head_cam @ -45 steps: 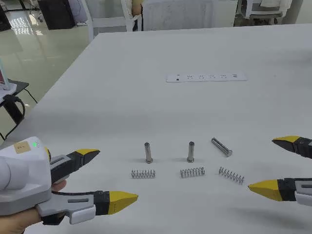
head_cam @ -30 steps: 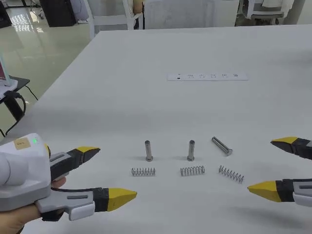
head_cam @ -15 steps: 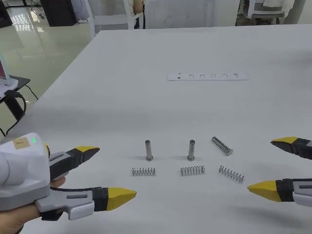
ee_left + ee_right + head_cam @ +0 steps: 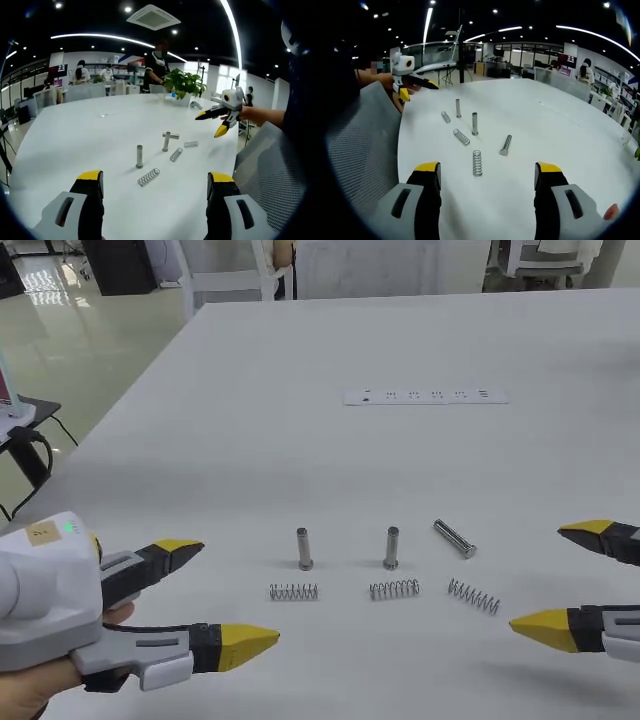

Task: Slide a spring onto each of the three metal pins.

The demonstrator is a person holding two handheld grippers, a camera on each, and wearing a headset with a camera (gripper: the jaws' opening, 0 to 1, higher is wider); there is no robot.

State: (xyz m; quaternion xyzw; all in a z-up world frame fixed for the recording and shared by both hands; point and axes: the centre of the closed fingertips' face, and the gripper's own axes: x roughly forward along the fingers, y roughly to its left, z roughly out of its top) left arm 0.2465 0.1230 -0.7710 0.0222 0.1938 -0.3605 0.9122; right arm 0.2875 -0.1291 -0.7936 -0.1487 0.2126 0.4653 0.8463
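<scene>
Left claw point(image 4: 240, 592) is hovering low over the white table point(image 4: 250, 440), with its jaws spread wide and nothing between them. A hand point(image 4: 35, 685) is gripping its white body from below. Ahead of its yellow tips and well apart from them, the left pin point(image 4: 303, 548) is standing upright. The left spring point(image 4: 294, 592) is lying on its side just in front of that pin, on the person's side, not touching it. In the left gripper view this spring point(image 4: 148, 176) is lying nearest, straight out between the two jaws.

Midway between the two claws, the middle pin point(image 4: 391, 548) is also standing upright. The middle spring point(image 4: 394, 589) is resting flat just in front of it, apart from it.

Closer to the right claw point(image 4: 536, 577), the right pin point(image 4: 454, 539) is lying flat on the table at a slant, and the right spring point(image 4: 473, 597) is lying loose beside it. The right claw is hovering near this pair, its jaws wide apart and gripping nothing. In the right gripper view that spring point(image 4: 477, 163) is sitting just ahead of its open jaws.

Far beyond both claws, a white power strip point(image 4: 425, 396) is lying on the table. No spring is sitting on any pin.
</scene>
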